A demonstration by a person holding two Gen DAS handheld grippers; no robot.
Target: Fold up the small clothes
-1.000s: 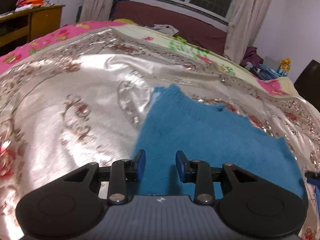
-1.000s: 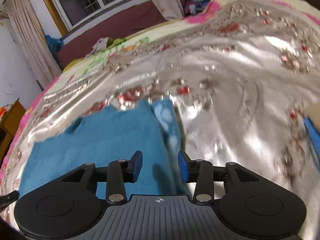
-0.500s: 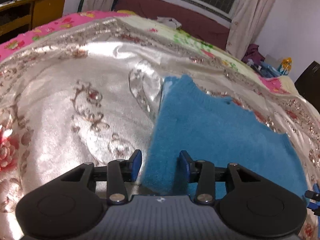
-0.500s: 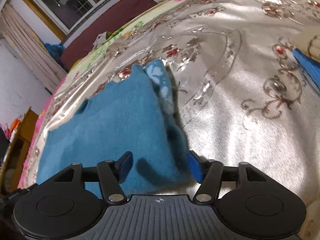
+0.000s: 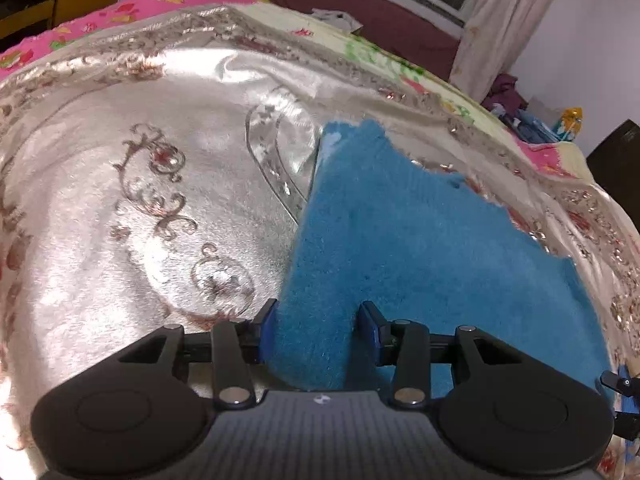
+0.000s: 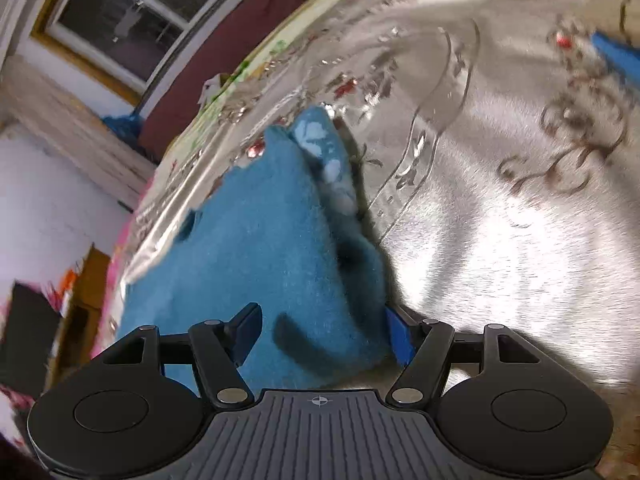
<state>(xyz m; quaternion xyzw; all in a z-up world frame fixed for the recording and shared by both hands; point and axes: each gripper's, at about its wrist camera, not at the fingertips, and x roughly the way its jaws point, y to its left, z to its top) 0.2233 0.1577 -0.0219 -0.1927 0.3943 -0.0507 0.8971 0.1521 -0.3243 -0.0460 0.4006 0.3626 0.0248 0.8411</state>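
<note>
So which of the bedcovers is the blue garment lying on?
The shiny silver embroidered cover; the blue garment lies on it, the pink floral cover lies beyond.

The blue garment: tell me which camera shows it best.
The left wrist view. There the blue garment spreads across the silver bedspread with its far edge and both sides visible. The right wrist view shows only one side edge and a near corner, blurred and close, between the open right gripper.

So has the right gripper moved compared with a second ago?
Yes. The right gripper has dropped toward the blue garment, whose corner now sits between its just-widened jaws.
</note>
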